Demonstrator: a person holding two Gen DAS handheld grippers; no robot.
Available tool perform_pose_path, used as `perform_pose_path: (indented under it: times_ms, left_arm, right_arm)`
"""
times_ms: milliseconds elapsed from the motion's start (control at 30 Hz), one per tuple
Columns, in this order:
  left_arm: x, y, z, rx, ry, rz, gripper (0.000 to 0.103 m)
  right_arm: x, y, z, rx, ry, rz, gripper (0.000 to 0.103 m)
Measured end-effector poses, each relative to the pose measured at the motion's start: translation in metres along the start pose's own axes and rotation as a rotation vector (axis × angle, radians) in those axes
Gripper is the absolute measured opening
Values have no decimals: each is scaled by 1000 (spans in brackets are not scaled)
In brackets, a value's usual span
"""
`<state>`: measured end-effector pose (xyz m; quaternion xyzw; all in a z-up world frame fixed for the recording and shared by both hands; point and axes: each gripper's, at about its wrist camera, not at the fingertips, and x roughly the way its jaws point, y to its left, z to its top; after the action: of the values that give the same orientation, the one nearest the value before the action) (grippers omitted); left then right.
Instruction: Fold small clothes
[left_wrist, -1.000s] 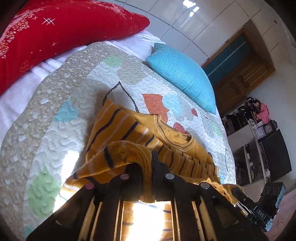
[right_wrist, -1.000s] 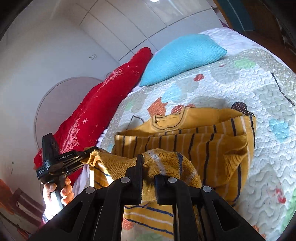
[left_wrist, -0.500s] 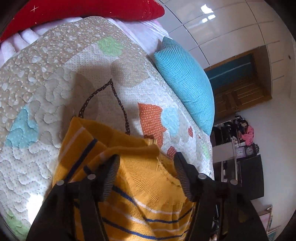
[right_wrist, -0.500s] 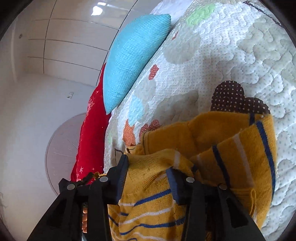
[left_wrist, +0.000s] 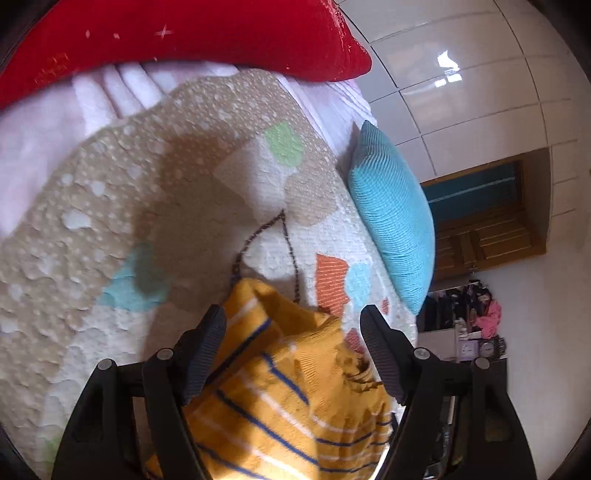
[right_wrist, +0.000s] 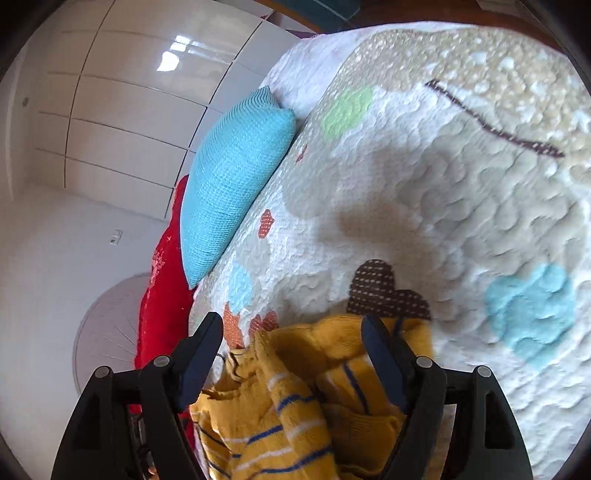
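Note:
A small mustard-yellow knit sweater with navy and white stripes lies folded over on the patterned quilt. My left gripper is open, its jaws wide apart just above the sweater and holding nothing. In the right wrist view the same sweater lies bunched under my right gripper, which is also open and empty. The sweater's near part is hidden below both grippers.
A turquoise pillow and a red pillow lie at the head of the bed; both also show in the right wrist view, turquoise, red. A wooden door and cluttered shelves stand beyond the bed.
Both grippers were shut on the sweater's edge a second ago. They carried it forward over the sweater, opened and let it go, and now stand wider open above it.

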<state>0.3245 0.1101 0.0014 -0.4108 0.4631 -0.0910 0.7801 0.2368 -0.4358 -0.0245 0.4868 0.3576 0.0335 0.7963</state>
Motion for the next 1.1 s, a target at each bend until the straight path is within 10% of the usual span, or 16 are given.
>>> perform_pose_path:
  times_ms: [500,1100]
  left_arm:
    - [-63,51,-106,184,47,290,77]
    - [-39,70,-149,122,96,46,87]
  right_arm:
    - [-130,-105,-93,79,80,-3,89]
    - [-93,-49,-176,-172,196,30,91]
